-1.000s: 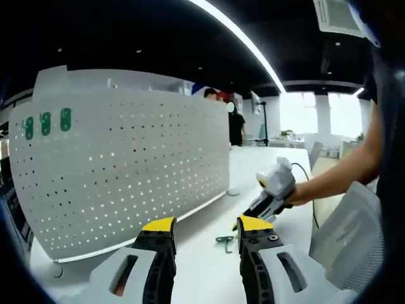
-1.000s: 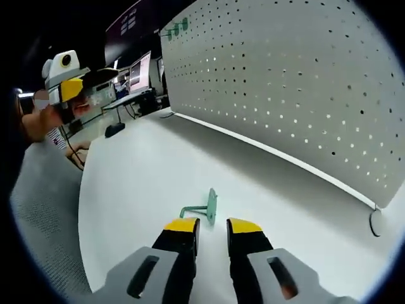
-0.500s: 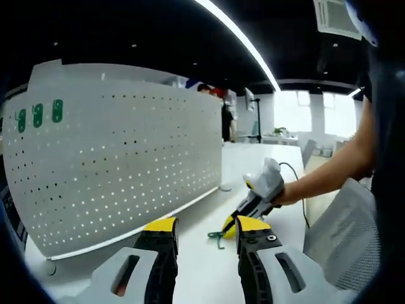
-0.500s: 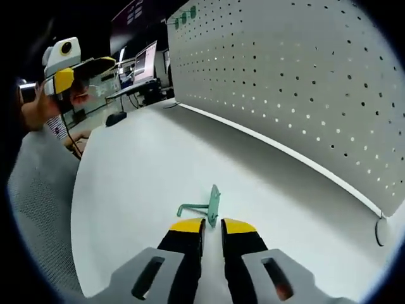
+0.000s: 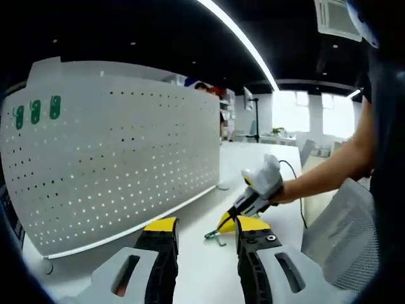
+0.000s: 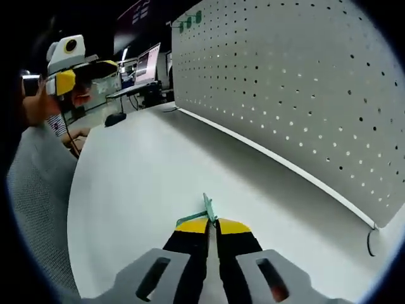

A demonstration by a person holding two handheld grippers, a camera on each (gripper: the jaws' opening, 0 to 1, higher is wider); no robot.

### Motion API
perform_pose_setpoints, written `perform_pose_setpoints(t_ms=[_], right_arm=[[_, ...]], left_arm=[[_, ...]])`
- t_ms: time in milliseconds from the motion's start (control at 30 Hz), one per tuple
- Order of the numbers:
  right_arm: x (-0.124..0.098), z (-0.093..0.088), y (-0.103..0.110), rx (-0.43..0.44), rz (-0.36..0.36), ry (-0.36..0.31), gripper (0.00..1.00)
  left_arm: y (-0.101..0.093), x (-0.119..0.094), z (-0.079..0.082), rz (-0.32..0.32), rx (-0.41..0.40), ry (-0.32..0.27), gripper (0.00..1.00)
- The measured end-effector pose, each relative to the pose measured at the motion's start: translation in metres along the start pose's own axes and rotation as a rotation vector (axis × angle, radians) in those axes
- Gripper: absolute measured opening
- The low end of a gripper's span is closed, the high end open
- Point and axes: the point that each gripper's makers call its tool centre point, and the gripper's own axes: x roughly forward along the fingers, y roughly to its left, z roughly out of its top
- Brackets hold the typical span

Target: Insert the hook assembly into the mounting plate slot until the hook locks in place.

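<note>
Right gripper (image 6: 211,225) pinches the green hook (image 6: 201,215) at its plate on the table (image 6: 133,171), left gripper (image 5: 197,229) open, empty; grip squarely before lifting toward the pegboard (image 6: 297,82).

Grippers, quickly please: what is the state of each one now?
Left gripper: open, jaws apart, holding nothing.
Right gripper: jaws closed on the green hook, at the white table.

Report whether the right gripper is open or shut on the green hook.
Shut on it. In the right gripper view the right gripper has its yellow-tipped jaws nearly together, pinching the green hook at the white table.
</note>
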Motion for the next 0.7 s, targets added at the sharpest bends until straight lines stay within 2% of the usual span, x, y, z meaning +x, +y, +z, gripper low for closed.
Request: perform_pose_setpoints(t_ms=[700], right_arm=[[-0.005,0.020,-0.001,-0.055,-0.023,-0.006,0.01]], left_arm=[[-0.006,0.001,-0.001,-0.032,-0.001,0.004,0.36]])
